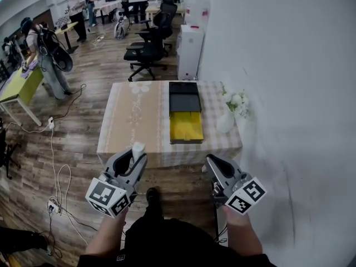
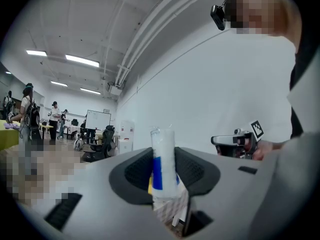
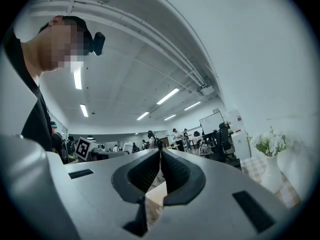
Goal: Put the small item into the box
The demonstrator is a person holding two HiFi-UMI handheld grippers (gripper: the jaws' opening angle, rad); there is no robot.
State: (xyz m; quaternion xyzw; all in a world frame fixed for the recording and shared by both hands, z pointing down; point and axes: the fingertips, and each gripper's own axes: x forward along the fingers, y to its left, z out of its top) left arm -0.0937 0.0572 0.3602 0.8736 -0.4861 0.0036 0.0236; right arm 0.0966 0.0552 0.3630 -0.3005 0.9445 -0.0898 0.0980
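Note:
In the head view my left gripper point(image 1: 137, 156) is held low in front of the table, shut on a small white tube-like item point(image 1: 138, 148) that sticks up between its tips. The left gripper view shows that item point(image 2: 163, 159), white with a blue band, pinched upright between the dark pads point(image 2: 137, 171). The box point(image 1: 186, 127) lies open on the table's right half, its yellow inside nearer me and its black lid point(image 1: 184, 96) behind. My right gripper point(image 1: 211, 161) hangs in front of the table's right corner. Its jaws point(image 3: 160, 166) are shut with nothing between them.
The checked-cloth table point(image 1: 133, 121) stands against a white wall on the right. A white vase with flowers point(image 1: 227, 121) sits to the right of the box. Behind the table are office chairs point(image 1: 147, 49) and a white cabinet point(image 1: 189, 49). Cables point(image 1: 55, 177) trail over the floor at left; people stand far back.

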